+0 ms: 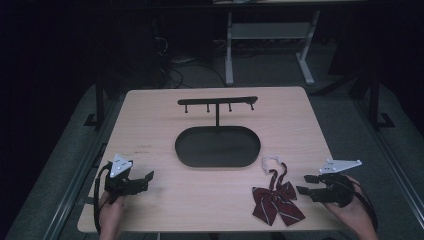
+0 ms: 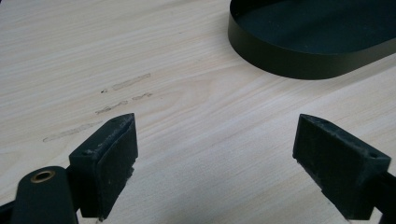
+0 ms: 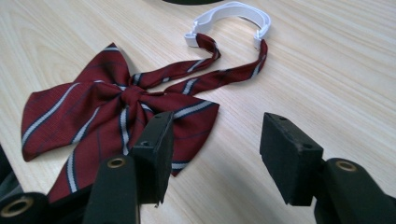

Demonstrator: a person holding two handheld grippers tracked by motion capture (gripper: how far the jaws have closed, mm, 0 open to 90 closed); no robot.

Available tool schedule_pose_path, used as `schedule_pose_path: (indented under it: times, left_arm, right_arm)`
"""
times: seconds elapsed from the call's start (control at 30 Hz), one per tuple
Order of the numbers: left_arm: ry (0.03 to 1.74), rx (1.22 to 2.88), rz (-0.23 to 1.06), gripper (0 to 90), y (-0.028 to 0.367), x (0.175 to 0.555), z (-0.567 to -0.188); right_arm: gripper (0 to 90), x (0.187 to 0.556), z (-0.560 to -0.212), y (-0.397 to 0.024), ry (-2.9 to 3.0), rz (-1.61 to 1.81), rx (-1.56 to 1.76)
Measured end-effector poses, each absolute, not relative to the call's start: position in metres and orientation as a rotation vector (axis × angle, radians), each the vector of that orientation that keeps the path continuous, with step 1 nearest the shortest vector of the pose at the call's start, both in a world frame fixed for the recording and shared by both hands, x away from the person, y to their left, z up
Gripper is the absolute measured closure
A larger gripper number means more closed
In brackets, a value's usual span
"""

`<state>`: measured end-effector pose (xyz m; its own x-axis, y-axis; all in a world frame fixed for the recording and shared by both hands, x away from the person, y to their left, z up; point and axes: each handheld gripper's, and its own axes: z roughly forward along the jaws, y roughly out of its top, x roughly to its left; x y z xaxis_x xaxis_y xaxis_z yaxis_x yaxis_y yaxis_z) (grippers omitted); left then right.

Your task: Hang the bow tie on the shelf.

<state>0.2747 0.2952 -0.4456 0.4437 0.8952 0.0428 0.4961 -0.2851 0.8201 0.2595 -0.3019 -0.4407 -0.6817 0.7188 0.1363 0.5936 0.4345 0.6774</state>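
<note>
Near the front edge of the worktop, right of the black oval tray, lies the dark red striped bow tie, and I take that tray as my landmark throughout. From the high view the bow sits below and to the right of the tray's front rim, flat on the wood, with its two thin straps running back up toward the tray and ending in a white clasp loop that rests just off the tray's right end.

My right tongs hover just right of the bow tie, farther from the tray than the bow itself. In the right gripper view their jaws stand wide apart with nothing between them; the left jaw overlaps the bow's lower wing in the picture, but I cannot tell whether it touches the cloth. The bow tie spreads out ahead of them, and the clasp loop lies beyond it.

My left tongs are off the tray's left front, well apart from the bow. In the left gripper view their jaws gape wide over bare wood, holding nothing, with the tray ahead and to the right.

Behind the tray rises a thin post carrying a black hanger bar with small pegs beneath it.
</note>
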Motion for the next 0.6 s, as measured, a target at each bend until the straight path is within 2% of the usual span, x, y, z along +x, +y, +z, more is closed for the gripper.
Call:
schedule_pose_path:
  times: [0.6]
  left_arm:
    - [1.161, 1.925, 0.662, 13.5, 0.295, 0.274, -0.445]
  right_arm:
    - [46.2, 0.281, -0.420, -0.273, 2.611, 0.992, 1.050]
